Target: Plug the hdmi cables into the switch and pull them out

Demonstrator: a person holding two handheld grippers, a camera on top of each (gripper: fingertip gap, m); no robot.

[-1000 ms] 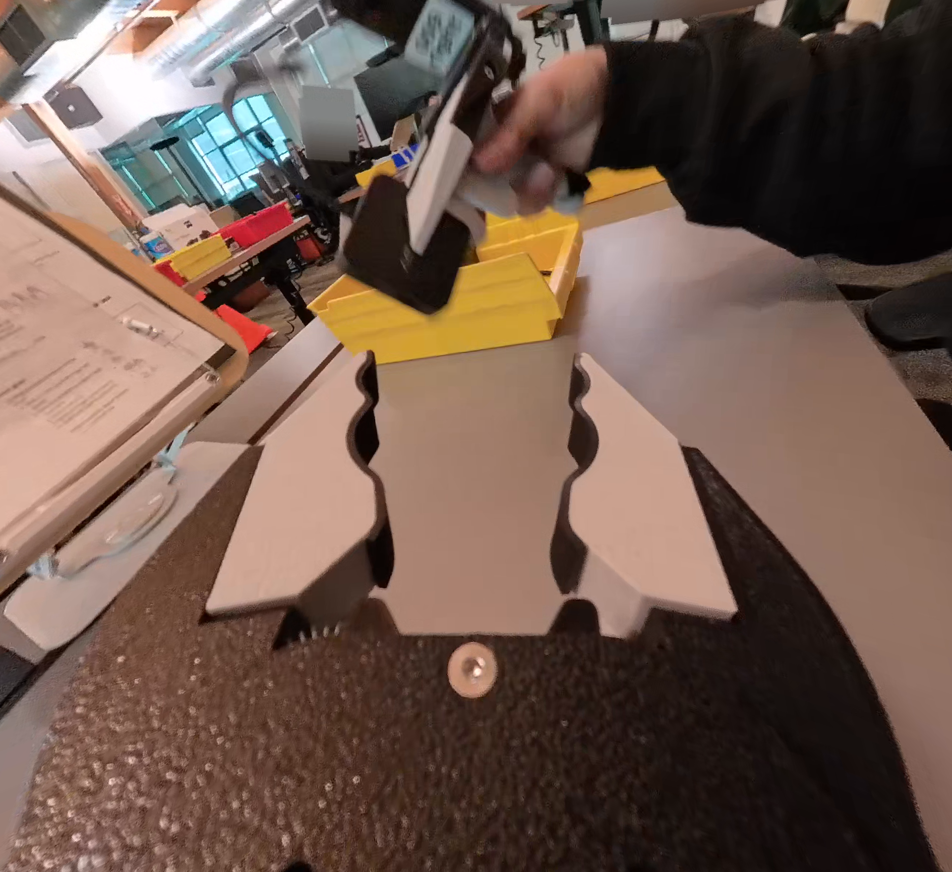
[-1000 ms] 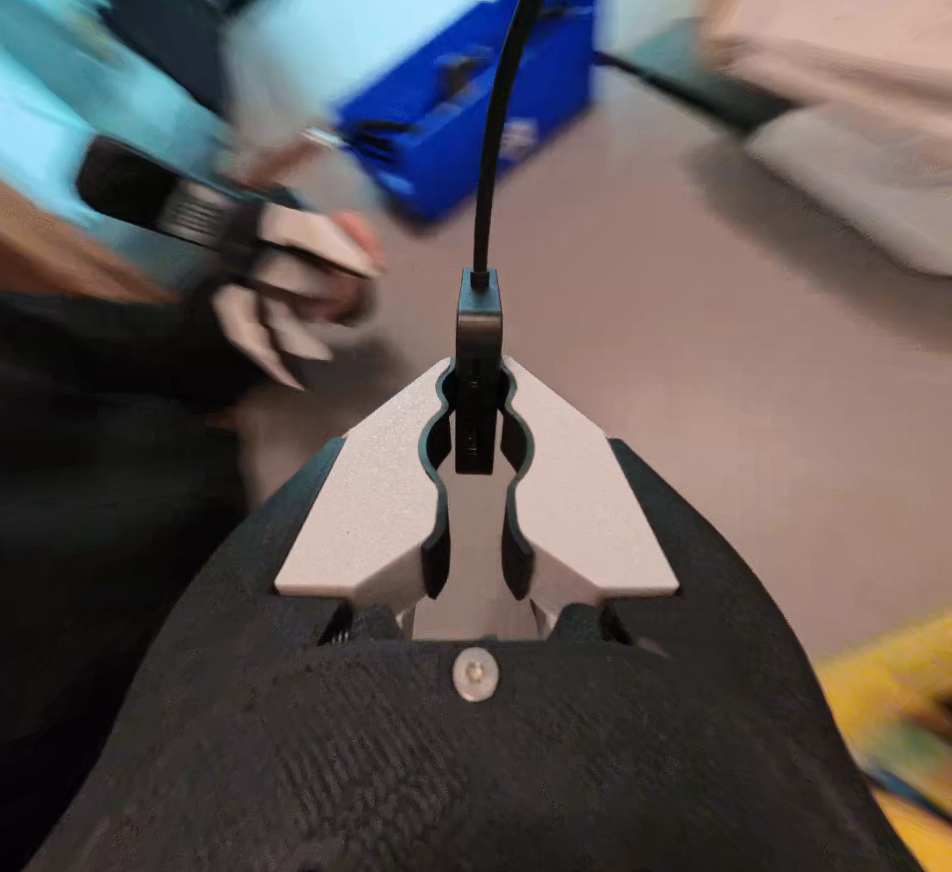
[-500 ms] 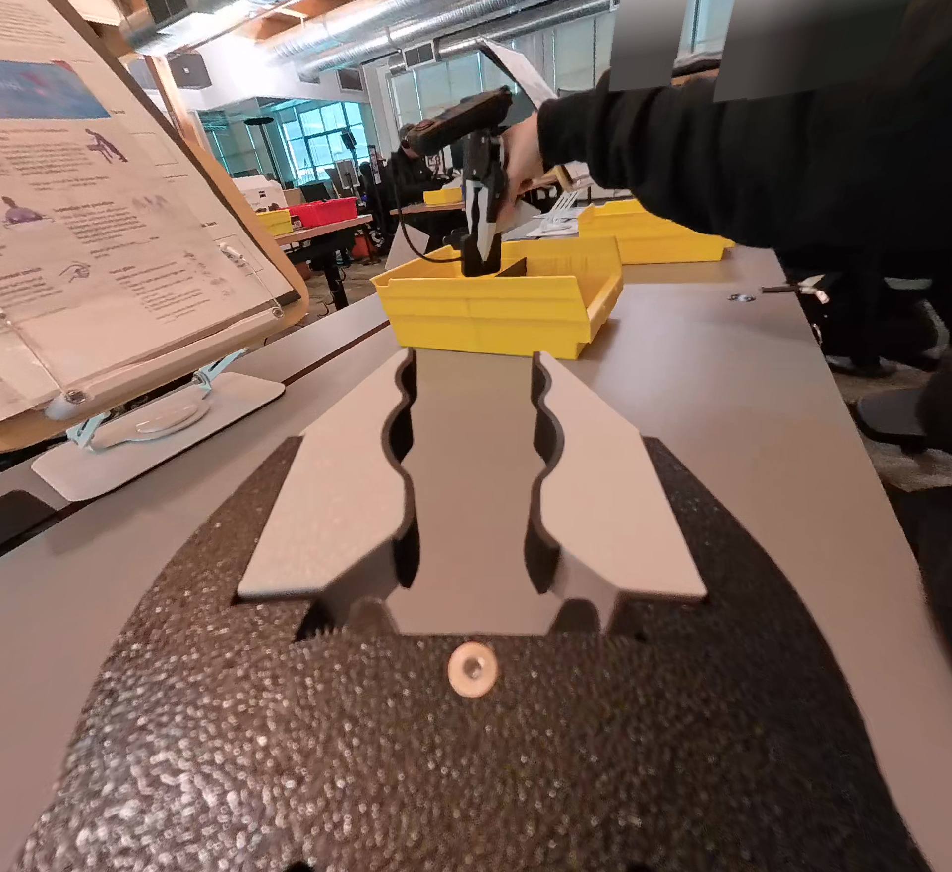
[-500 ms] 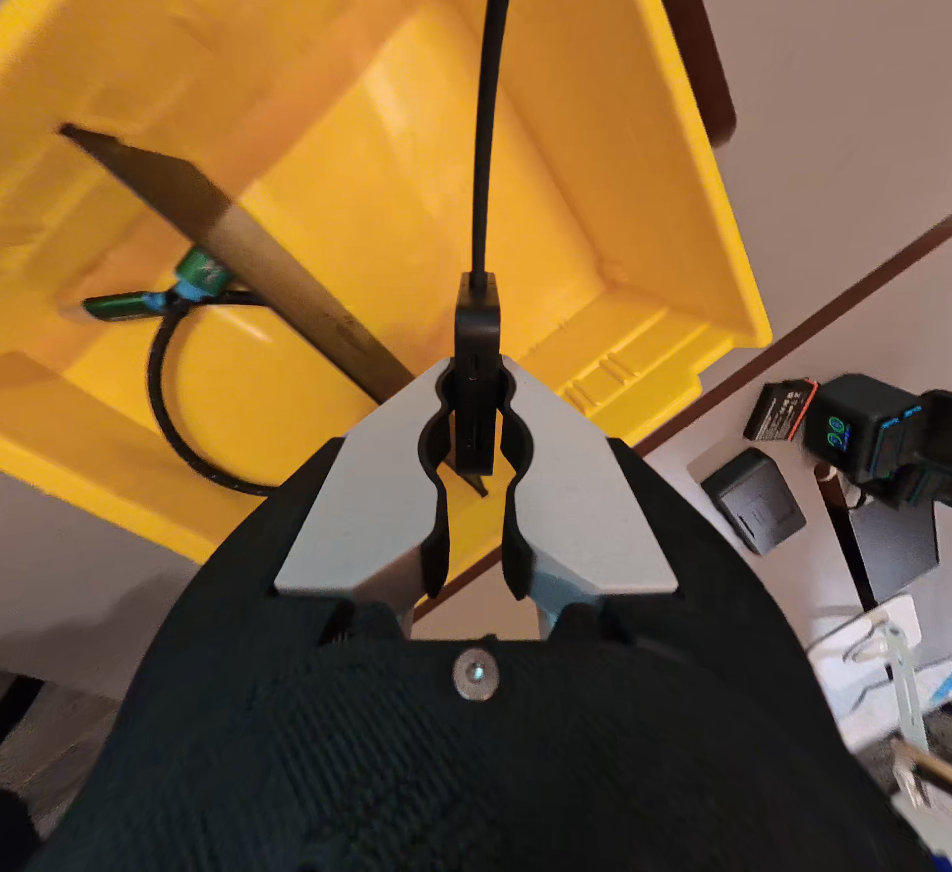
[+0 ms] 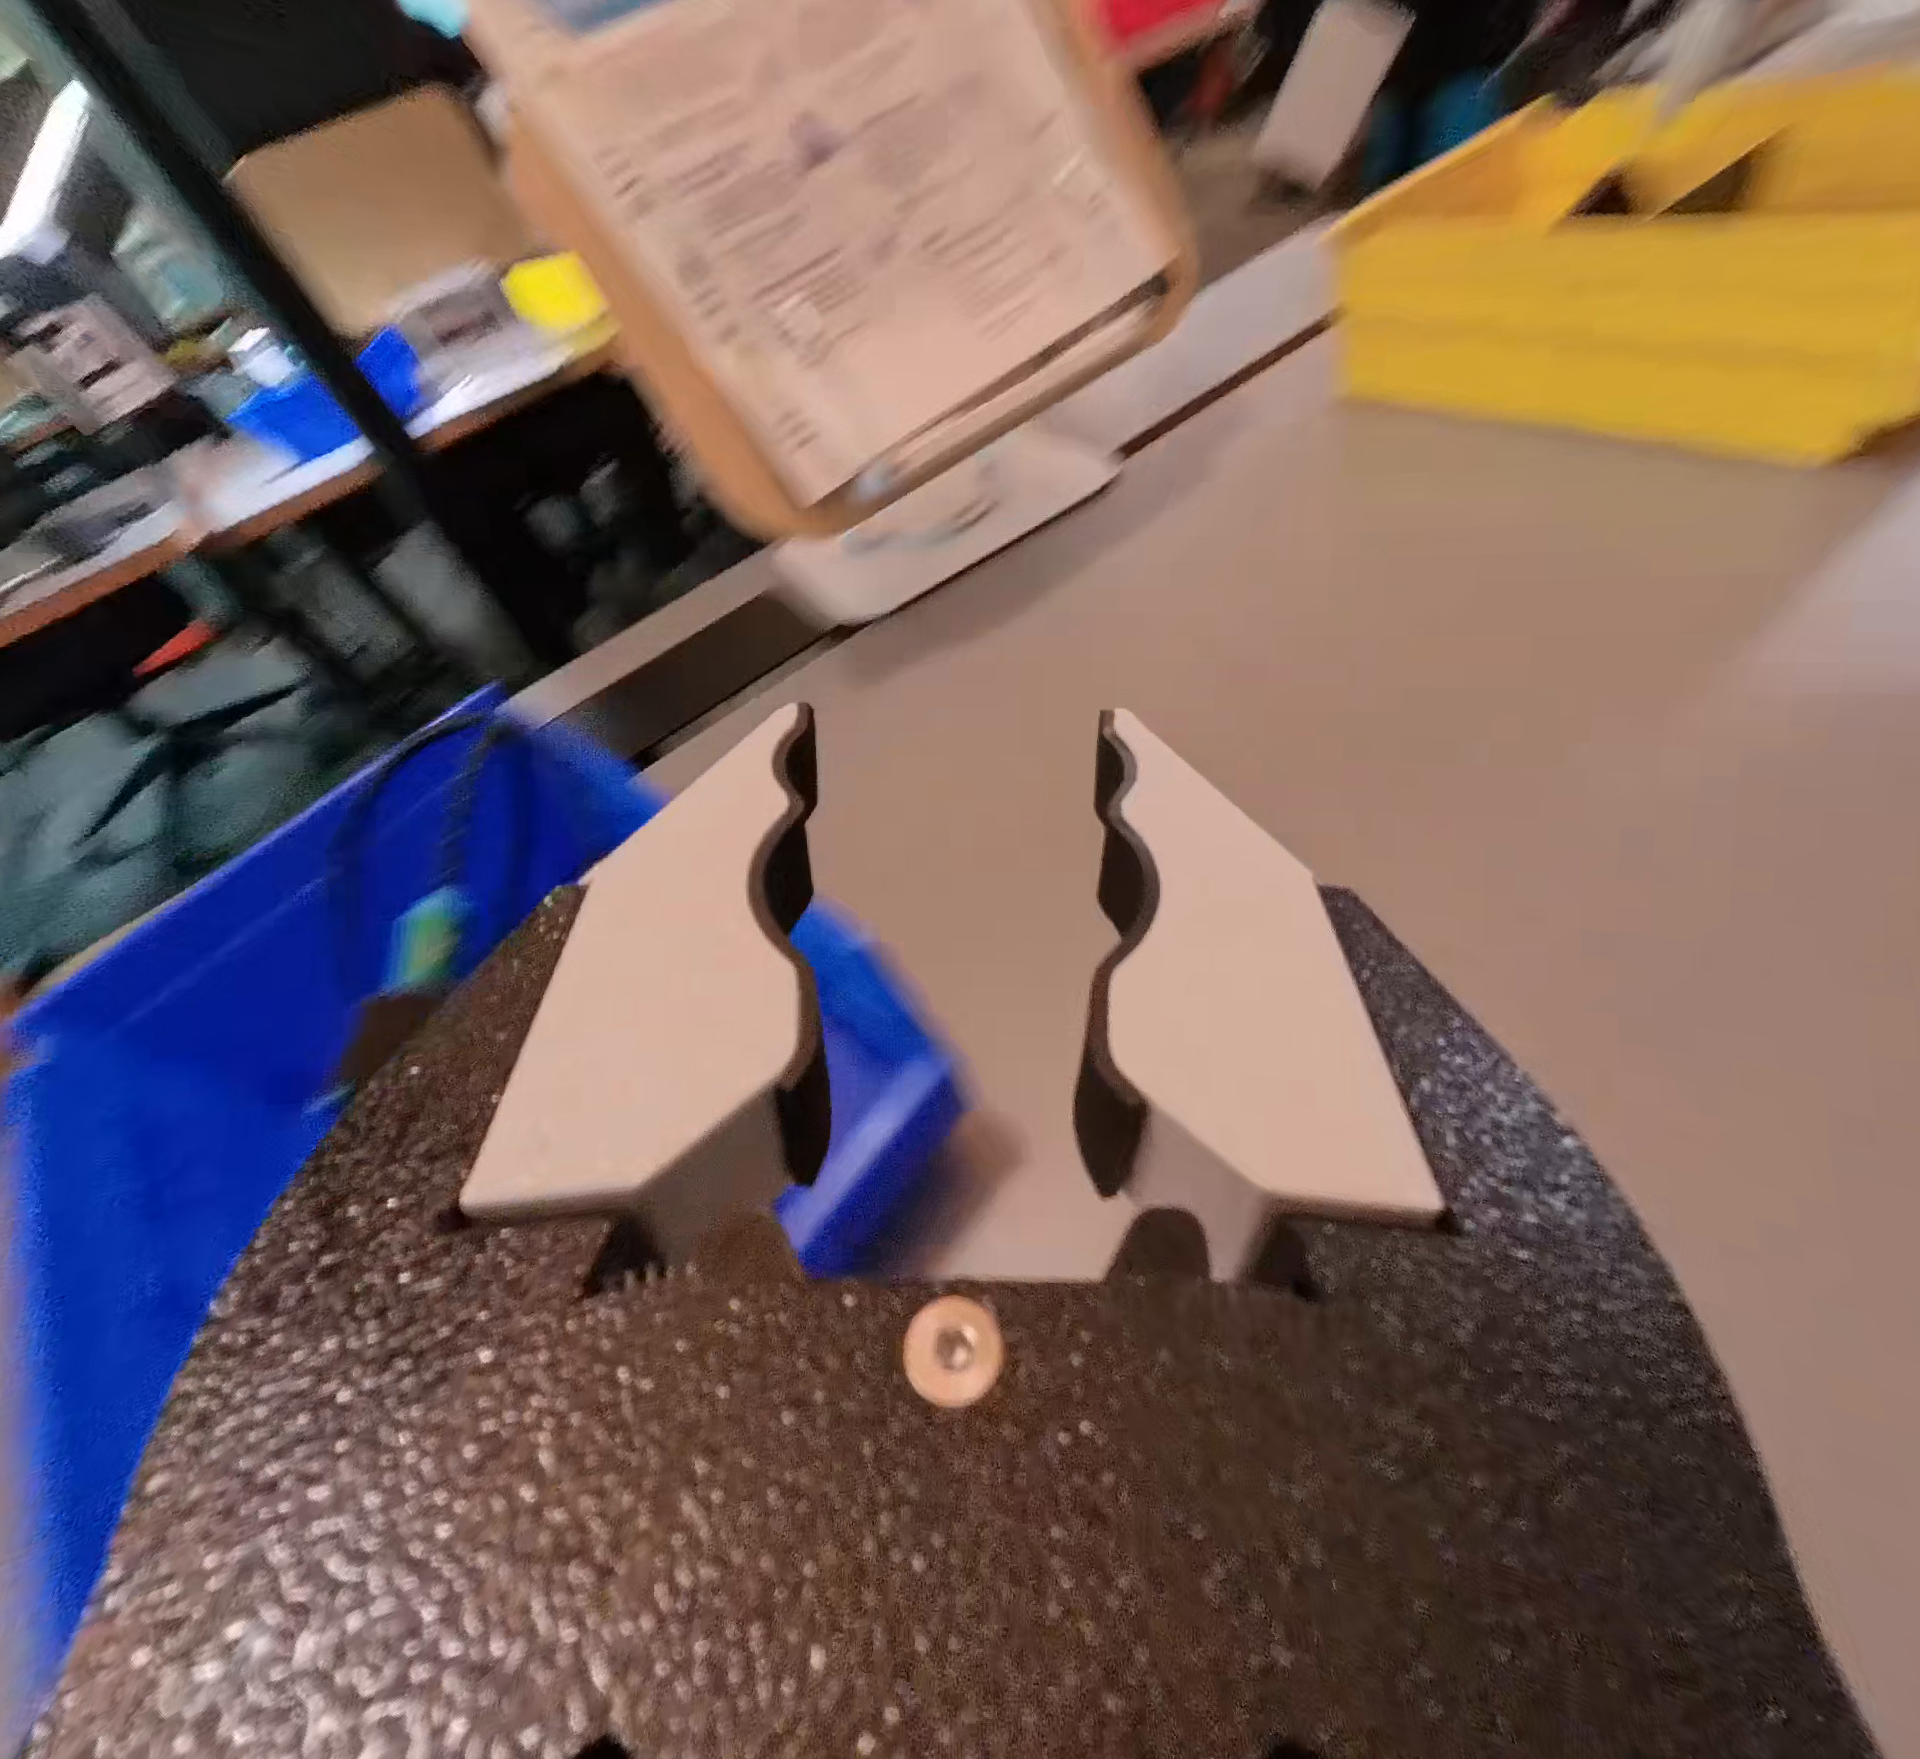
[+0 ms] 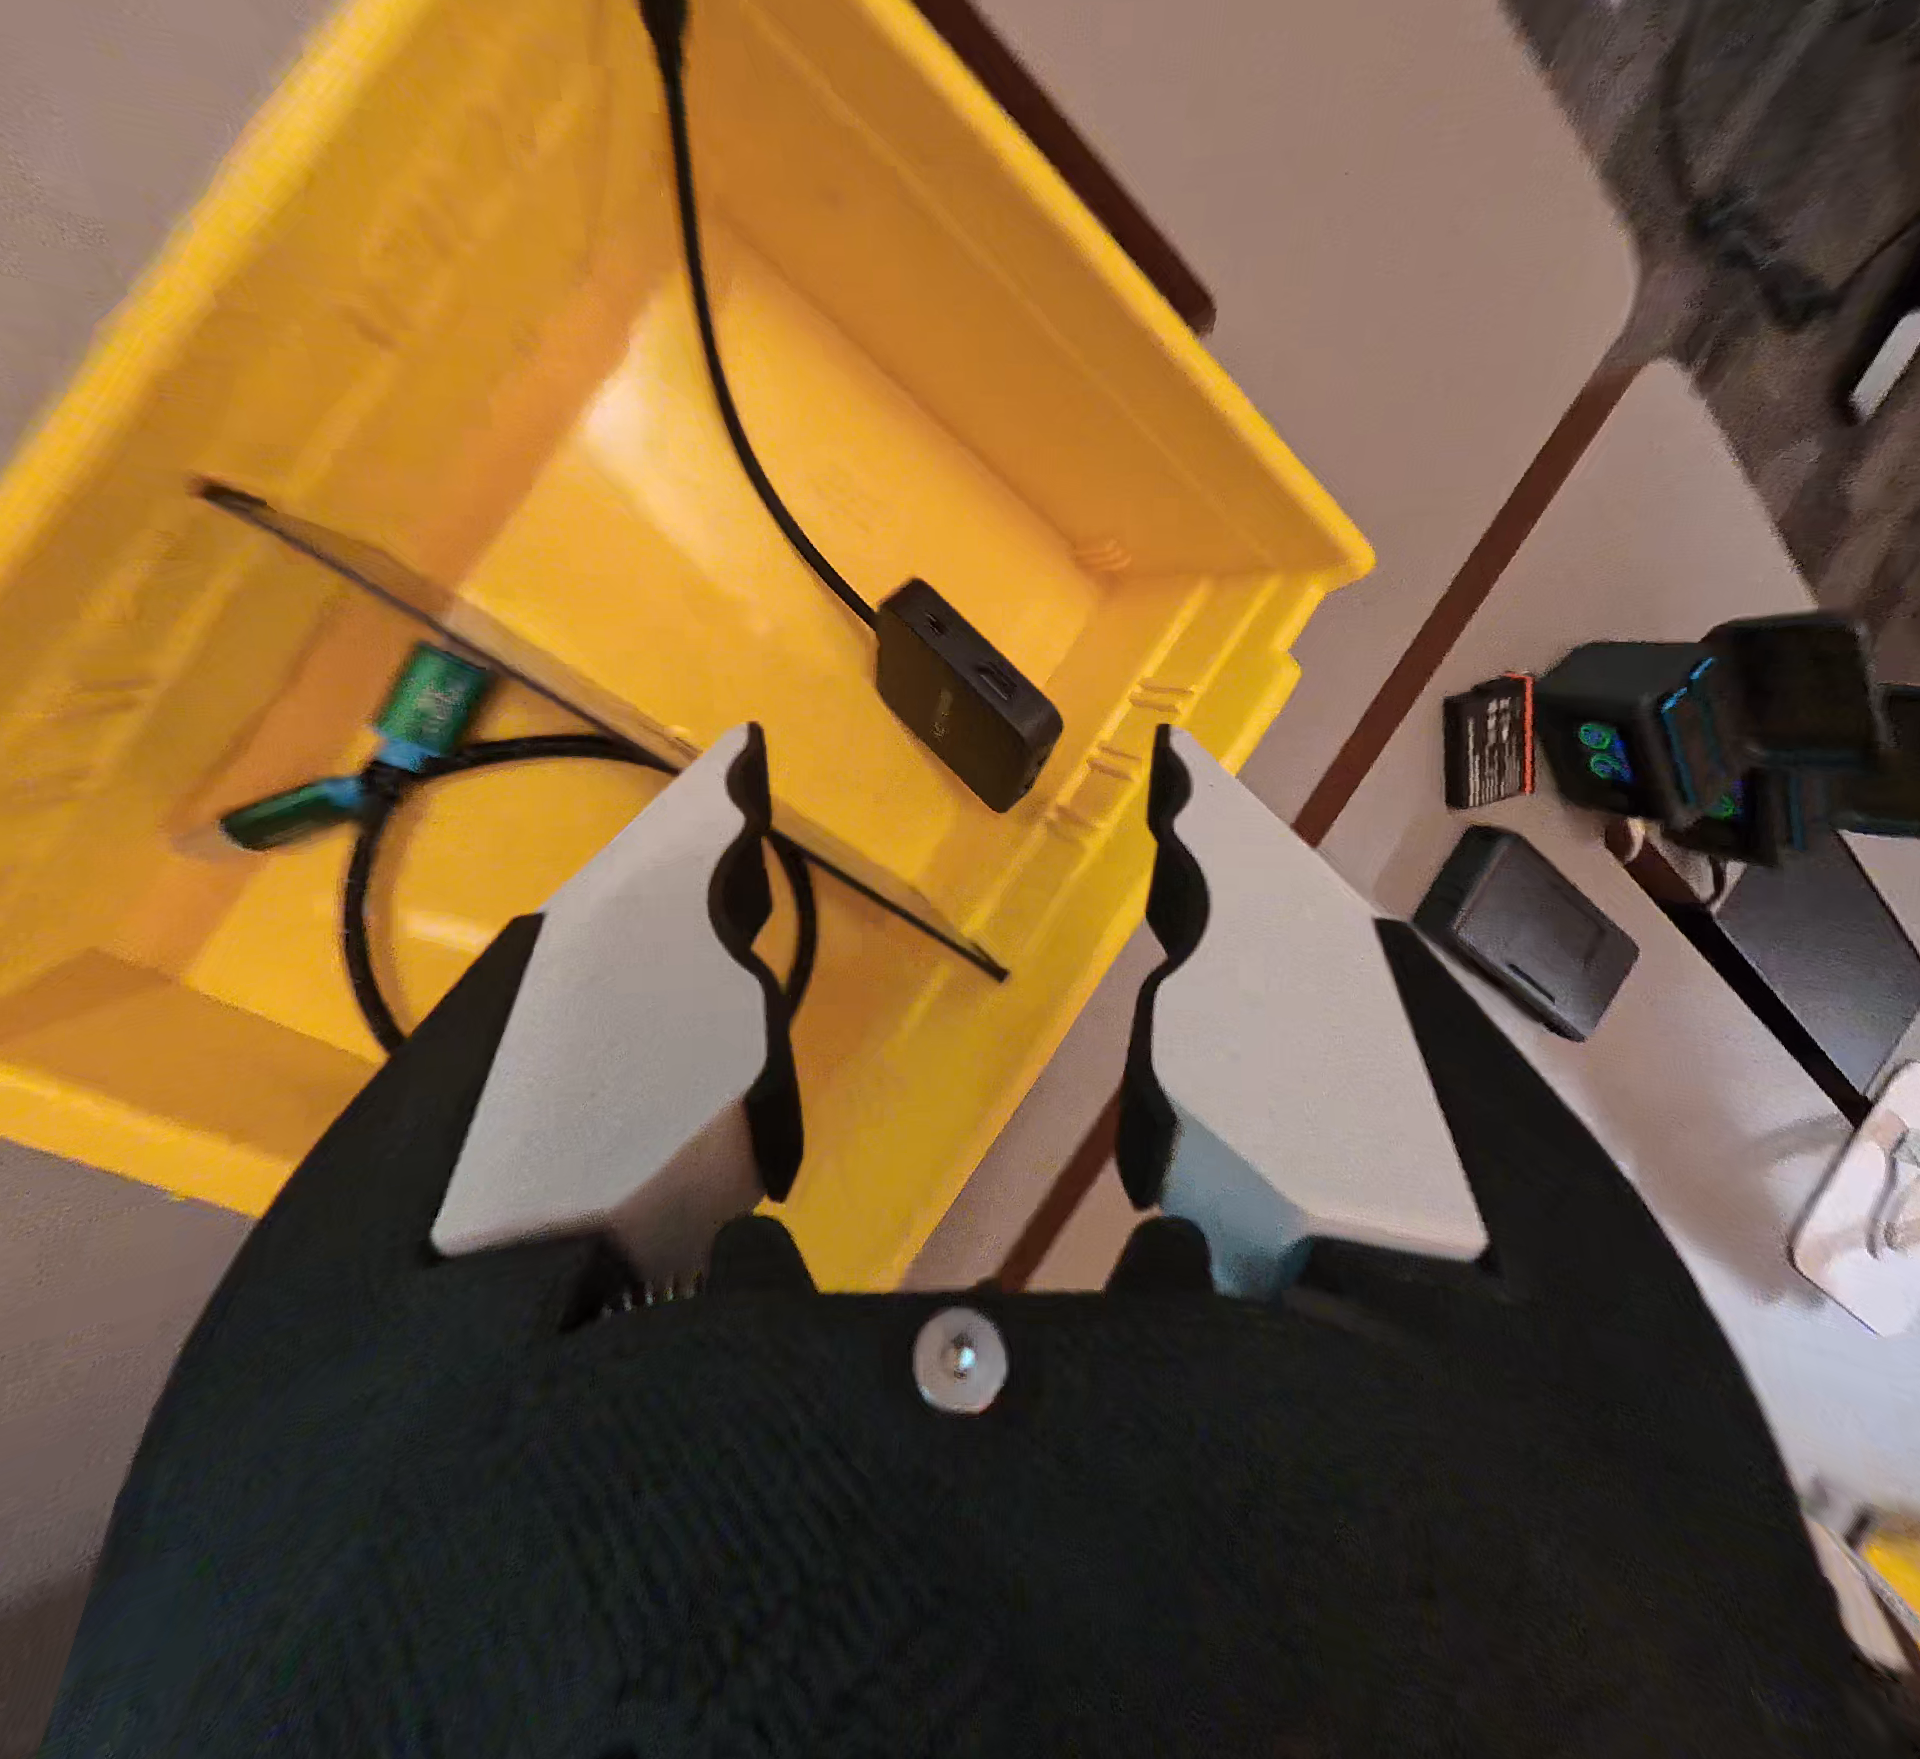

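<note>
In the right wrist view my right gripper (image 6: pixel 956 743) is open and empty above a yellow bin (image 6: pixel 1226 483). The black switch (image 6: pixel 966 691) with its black lead lies in the bin's far compartment, just beyond my fingertips. A black cable with green plugs (image 6: pixel 426 707) lies coiled in the near compartment, behind a dark divider (image 6: pixel 582 686). In the left wrist view my left gripper (image 5: pixel 954 717) is open and empty over the grey table, next to a blue bin (image 5: pixel 208 1013).
A document stand (image 5: pixel 831 182) sits at the table's back edge. Yellow bins (image 5: pixel 1621 327) stand at the right in the left wrist view. Black batteries and a charger (image 6: pixel 1558 753) lie beside the yellow bin on the adjoining table.
My right gripper has opened and let go of the switch, which now lies in the yellow bin. My left gripper has swung left toward the blue bin.
</note>
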